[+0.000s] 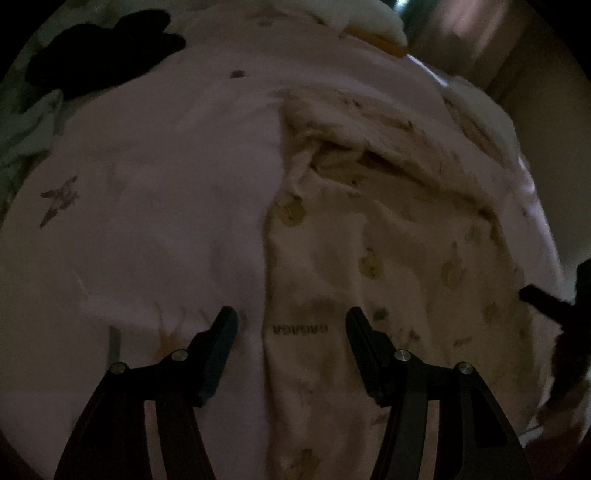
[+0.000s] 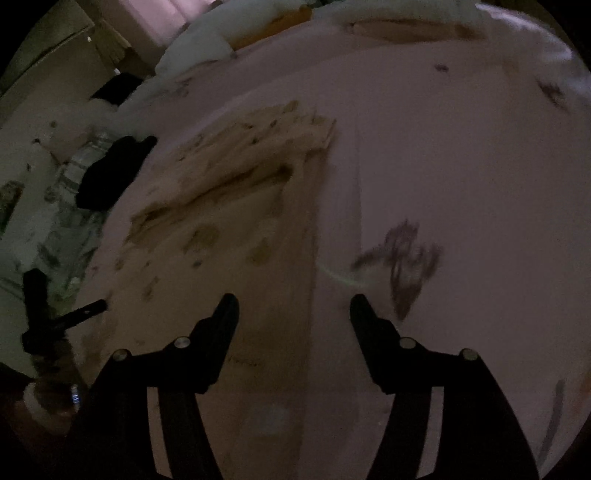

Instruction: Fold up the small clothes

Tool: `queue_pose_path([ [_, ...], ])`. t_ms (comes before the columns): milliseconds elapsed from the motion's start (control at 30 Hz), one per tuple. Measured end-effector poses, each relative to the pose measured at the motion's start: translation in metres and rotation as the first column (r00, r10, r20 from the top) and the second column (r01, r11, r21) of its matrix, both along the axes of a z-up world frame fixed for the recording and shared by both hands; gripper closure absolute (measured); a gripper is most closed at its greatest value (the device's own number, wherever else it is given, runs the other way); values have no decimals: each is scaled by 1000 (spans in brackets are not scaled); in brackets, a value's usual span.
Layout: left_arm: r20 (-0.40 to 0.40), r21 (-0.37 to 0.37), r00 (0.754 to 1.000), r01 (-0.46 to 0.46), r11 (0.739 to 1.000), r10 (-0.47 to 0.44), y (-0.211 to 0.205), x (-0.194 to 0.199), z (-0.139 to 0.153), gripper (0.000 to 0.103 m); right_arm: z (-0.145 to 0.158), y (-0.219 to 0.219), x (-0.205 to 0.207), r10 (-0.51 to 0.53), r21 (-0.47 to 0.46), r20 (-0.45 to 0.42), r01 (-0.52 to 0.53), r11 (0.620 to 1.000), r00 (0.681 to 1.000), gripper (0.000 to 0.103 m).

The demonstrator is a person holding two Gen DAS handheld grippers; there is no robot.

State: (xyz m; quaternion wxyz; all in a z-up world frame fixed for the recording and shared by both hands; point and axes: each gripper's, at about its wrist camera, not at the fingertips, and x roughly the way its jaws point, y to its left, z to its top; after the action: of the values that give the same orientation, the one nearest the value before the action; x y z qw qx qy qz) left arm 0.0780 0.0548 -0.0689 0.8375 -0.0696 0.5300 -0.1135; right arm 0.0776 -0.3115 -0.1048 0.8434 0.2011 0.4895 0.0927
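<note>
A small cream garment [image 1: 369, 240] with green printed motifs lies spread on the pink bedsheet [image 1: 147, 166], its upper part bunched in folds. My left gripper [image 1: 291, 317] hovers open over the garment's left edge, and the printed label shows between its fingers. The right wrist view shows the same garment [image 2: 229, 229], its right edge running between the fingers of my right gripper [image 2: 294, 301]. That gripper is open and nothing is pinched. Each gripper shows at the side of the other's view: the right gripper [image 1: 546, 299] and the left gripper [image 2: 66, 317].
A black piece of clothing [image 1: 99, 51] [image 2: 110, 170] lies at the far left of the bed, beside pale green patterned cloth [image 1: 26, 125]. White and yellow pillows [image 1: 373, 26] sit at the head. The room is dim. Bare pink sheet [image 2: 443, 147] stretches right of the garment.
</note>
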Motion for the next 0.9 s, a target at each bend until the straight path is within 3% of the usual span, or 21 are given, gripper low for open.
queue_pose_path([
  [133,38,94,998,53,994,-57,-14,-11,-8,43,-3,2,-15,23,3,-5,-23,1000,1000,41],
  [400,62,84,996,56,995,-61,-19,-36,-14,43,-16,-15,-51,13,183,-7,-11,983,1000,41],
  [500,56,-3,998,14,1000,-14,-13,-48,-15,42,-22,-21,-66,-43,272,-4,42,961,999,41],
  [633,39,-98,999,-5,995,9,-5,-64,-15,42,-20,-14,-81,-65,279,-7,65,958,998,41],
  [800,-57,-199,998,10,980,-22,1,-79,-12,42,-19,-2,-102,-83,286,-23,86,954,996,41],
  [900,-122,-298,993,-38,954,2,10,-85,-15,42,-22,-1,-109,-109,313,-15,108,944,994,42],
])
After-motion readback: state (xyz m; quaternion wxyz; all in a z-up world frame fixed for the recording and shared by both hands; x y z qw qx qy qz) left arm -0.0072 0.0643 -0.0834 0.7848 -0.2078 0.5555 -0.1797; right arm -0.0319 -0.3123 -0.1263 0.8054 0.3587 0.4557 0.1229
